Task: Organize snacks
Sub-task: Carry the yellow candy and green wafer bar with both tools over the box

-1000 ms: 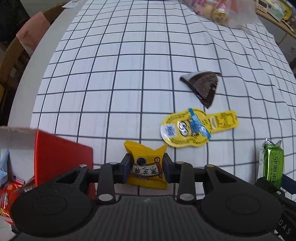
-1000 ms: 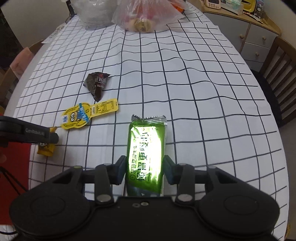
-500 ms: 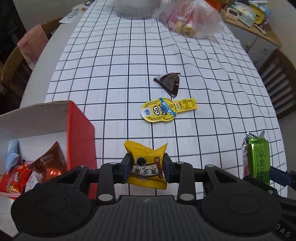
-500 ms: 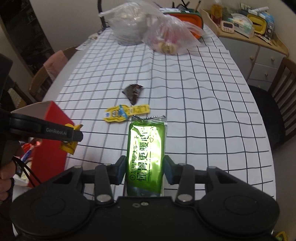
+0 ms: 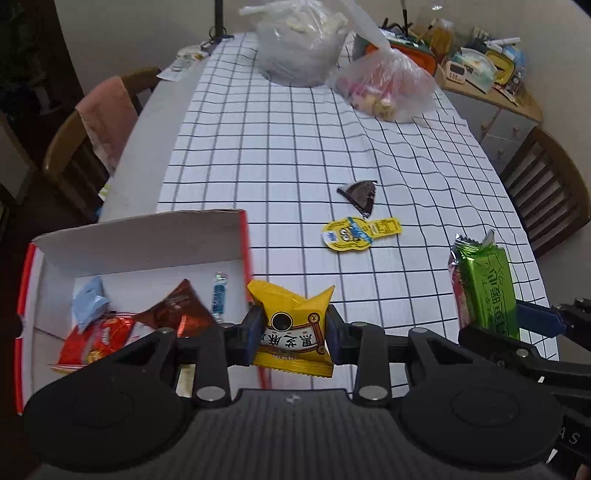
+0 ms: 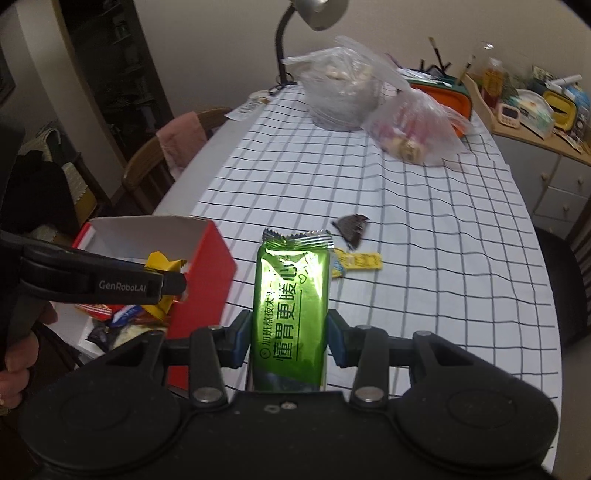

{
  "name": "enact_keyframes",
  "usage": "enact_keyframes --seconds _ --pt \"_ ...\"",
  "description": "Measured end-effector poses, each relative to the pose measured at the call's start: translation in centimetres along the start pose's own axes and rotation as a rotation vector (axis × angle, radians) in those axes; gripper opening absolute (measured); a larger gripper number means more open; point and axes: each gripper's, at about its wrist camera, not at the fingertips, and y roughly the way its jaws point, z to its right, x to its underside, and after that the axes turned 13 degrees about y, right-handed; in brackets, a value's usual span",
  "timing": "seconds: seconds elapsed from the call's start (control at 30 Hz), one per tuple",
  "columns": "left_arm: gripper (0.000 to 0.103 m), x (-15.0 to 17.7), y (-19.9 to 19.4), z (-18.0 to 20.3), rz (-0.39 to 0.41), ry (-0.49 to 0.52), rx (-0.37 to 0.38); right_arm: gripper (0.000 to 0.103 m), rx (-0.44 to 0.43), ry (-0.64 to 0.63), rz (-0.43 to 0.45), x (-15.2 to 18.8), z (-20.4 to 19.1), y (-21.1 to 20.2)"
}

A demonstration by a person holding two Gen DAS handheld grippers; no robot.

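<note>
My left gripper [image 5: 291, 334] is shut on a small yellow snack packet [image 5: 291, 325], held in the air at the right wall of the red and white box [image 5: 147, 236]. The box holds several wrapped snacks [image 5: 110, 325]. My right gripper [image 6: 290, 339] is shut on a long green snack bar [image 6: 291, 295], raised above the table just right of the box [image 6: 207, 266]. In the right wrist view the left gripper [image 6: 173, 284] with the yellow packet [image 6: 162, 262] hangs over the box. A yellow minion pouch [image 5: 360, 230] and a dark triangular packet [image 5: 360, 194] lie on the checked tablecloth [image 5: 277, 147].
Two plastic bags [image 5: 303, 40] [image 5: 384, 81] stand at the table's far end, with a desk lamp [image 6: 310, 14] behind them. Wooden chairs stand at the left [image 5: 92, 125] and right [image 5: 546, 192]. A cluttered sideboard [image 6: 532, 107] is at the far right. A person's hand [image 6: 14, 354] holds the left gripper.
Both grippers have risen and pulled back with their packets, so more of the table shows. The left one has shifted toward the box, whose inside has come into view.
</note>
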Motion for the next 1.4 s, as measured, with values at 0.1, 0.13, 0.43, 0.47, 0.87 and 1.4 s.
enact_keyframes --seconds 0.1,0.13,0.43,0.47,0.87,1.4 --pt "0.034 0.7 -1.0 -1.8 0.014 -0.02 -0.01 0.04 -0.02 -0.025 0.001 -0.2 -2.2 0.3" --pt "0.034 0.9 -1.2 -2.4 0.018 -0.027 -0.014 0.04 -0.027 -0.033 0.001 -0.3 -3.0 0.5" --pt "0.034 3.1 -2.8 -8.9 0.032 -0.086 -0.051 0.04 -0.076 -0.101 -0.017 -0.6 -10.1 3.1" --pt "0.034 3.4 -2.8 -9.6 0.032 -0.091 -0.054 0.04 -0.08 -0.103 -0.024 -0.6 -10.8 3.5" --pt "0.034 6.2 -1.2 -17.2 -0.011 -0.147 -0.103 0.04 -0.048 -0.129 -0.099 -0.3 -16.3 9.9" --pt "0.034 5.2 5.9 -19.3 -0.153 -0.09 -0.083 0.04 0.0 -0.15 -0.234 0.9 -18.3 17.7"
